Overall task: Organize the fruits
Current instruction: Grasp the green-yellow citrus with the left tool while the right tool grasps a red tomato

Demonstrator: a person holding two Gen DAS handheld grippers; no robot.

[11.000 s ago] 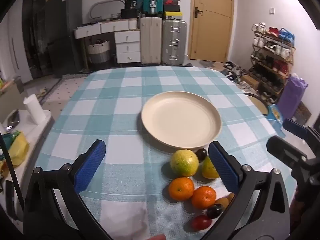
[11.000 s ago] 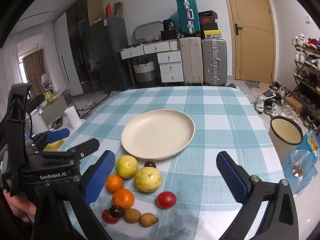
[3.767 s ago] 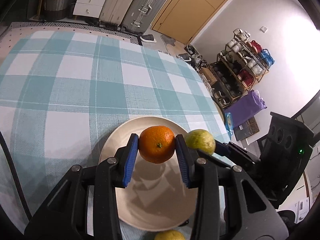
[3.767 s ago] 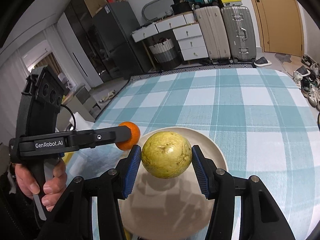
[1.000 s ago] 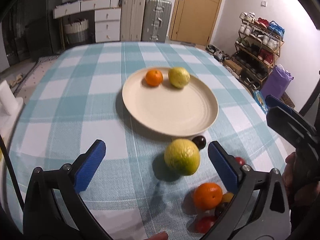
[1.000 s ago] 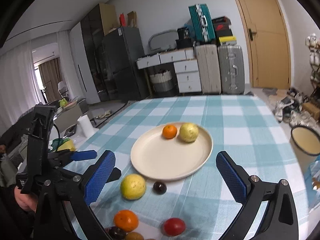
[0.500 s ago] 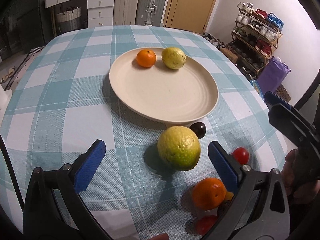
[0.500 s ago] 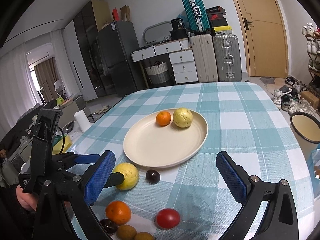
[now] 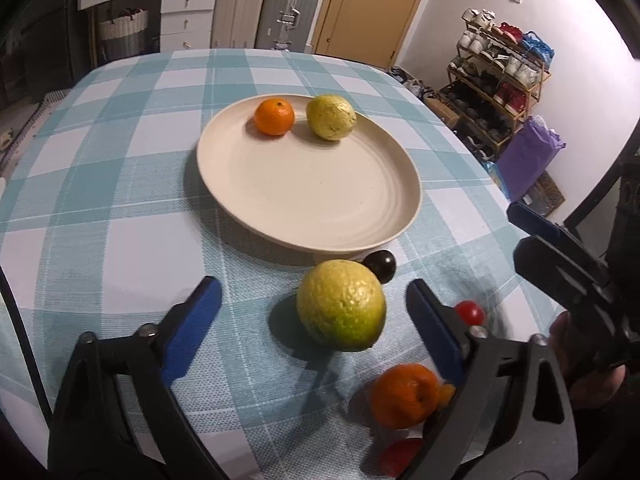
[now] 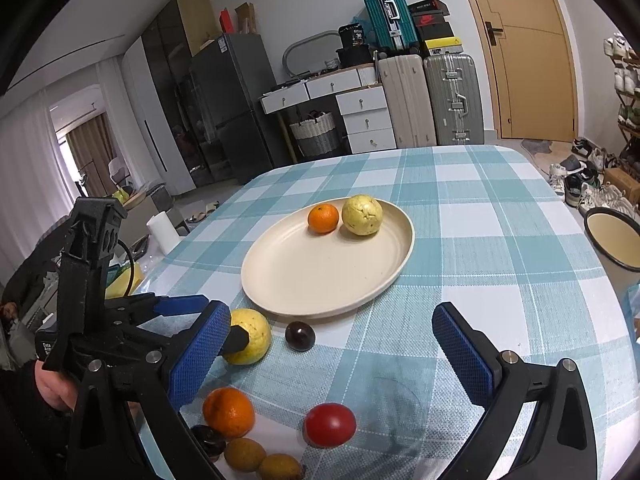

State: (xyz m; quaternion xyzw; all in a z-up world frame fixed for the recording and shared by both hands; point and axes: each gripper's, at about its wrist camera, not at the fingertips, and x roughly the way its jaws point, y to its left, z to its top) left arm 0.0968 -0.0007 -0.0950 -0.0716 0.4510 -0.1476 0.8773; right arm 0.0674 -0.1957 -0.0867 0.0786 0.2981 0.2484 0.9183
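A cream plate holds an orange and a yellow-green fruit at its far side. On the cloth near the plate lie a large yellow-green citrus, a dark plum, an orange and a red tomato. My left gripper is open, its jaws either side of the citrus. My right gripper is open and empty, low above the tomato and plum.
Small brown fruits and another dark plum lie at the near edge. A cream pot stands right of the table. Suitcases, drawers and a shoe rack are beyond the checked tablecloth.
My left gripper has moved forward and down so the large citrus now sits between its open jaws. My right gripper has dropped lower toward the loose fruits.
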